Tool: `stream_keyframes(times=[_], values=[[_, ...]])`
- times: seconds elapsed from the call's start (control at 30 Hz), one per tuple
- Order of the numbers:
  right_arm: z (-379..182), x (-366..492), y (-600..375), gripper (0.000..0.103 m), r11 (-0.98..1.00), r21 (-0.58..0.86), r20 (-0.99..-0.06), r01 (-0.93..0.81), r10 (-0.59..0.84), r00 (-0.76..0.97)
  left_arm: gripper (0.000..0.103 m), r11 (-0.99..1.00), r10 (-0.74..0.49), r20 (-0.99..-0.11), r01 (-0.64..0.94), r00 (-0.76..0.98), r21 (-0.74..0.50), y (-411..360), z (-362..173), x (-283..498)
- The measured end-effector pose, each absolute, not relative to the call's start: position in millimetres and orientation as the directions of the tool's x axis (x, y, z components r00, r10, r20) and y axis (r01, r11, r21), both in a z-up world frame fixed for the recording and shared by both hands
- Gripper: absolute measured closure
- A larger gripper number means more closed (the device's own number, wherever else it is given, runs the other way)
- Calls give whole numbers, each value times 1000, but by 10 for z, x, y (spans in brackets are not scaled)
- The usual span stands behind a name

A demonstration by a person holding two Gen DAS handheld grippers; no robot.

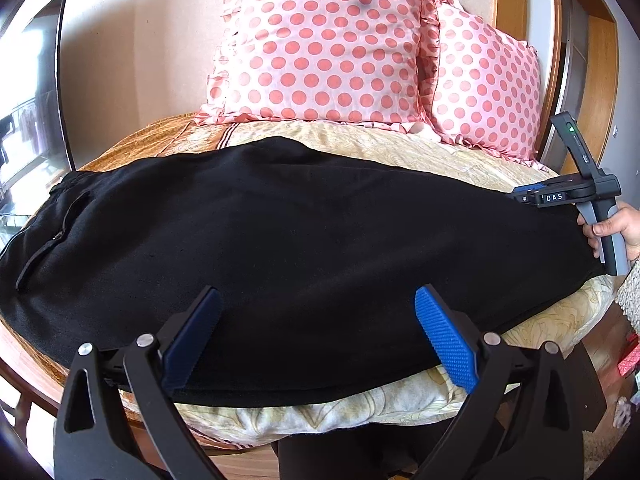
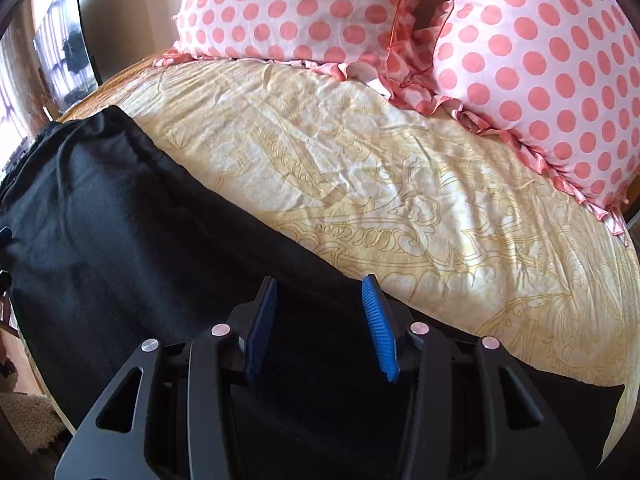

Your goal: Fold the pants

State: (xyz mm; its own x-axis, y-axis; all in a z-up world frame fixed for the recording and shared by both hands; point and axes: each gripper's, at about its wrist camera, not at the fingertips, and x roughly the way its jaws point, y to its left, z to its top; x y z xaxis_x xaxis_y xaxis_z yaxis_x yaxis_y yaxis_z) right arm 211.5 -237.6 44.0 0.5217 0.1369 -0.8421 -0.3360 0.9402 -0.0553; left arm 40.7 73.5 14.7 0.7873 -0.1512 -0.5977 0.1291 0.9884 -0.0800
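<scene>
Black pants (image 1: 280, 240) spread flat across the bed (image 1: 400, 404) below the polka-dot pillows (image 1: 328, 44), left tool (image 1: 316, 300) spread wide over the near edge, right tool (image 2: 320, 284) spread above the leg end.

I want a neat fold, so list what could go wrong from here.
1. Both the left gripper and the right gripper are open over the black pants; a shallow pinch might lift only the top layer.
2. The pants' near edge lies close to the bed's edge, so a pull may drag them off.
</scene>
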Motion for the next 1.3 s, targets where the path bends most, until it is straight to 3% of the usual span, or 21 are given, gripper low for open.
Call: stream_keyframes(times=[0.17, 0.5, 0.57, 0.6, 0.67, 0.83, 1.1, 1.3], values=[[436, 1982, -2299, 94, 921, -79, -823, -380, 155, 546, 3, 988, -152, -602, 130, 784, -81, 740, 115, 443], [399, 2138, -2303, 100, 934, -135, -799, -332, 96, 594, 2, 989, -143, -600, 134, 787, -61, 712, 91, 468], [410, 2135, -2319, 98, 935, -133, -801, -330, 95, 591, 2, 990, -135, -602, 135, 787, -46, 695, 79, 468], [426, 2130, -2356, 83, 941, -124, -804, -314, 90, 588, 2, 990, -132, -601, 134, 788, -42, 689, 76, 466], [501, 2076, -2506, 43, 965, -101, -794, -244, 70, 604, 2, 990, -138, -599, 136, 789, -49, 697, 82, 463], [838, 1554, -3212, 42, 1000, 9, -707, -18, 20, 707, 2, 985, -172, -584, 145, 793, -92, 747, 96, 423], [899, 201, -4780, 42, 822, 189, -694, 538, -276, 665, 2, 982, -190, -576, 166, 795, -94, 689, 102, 394], [724, -259, -5547, 47, 627, 384, -715, 678, -263, 648, 2, 980, -197, -574, 173, 795, -97, 661, 95, 404]])
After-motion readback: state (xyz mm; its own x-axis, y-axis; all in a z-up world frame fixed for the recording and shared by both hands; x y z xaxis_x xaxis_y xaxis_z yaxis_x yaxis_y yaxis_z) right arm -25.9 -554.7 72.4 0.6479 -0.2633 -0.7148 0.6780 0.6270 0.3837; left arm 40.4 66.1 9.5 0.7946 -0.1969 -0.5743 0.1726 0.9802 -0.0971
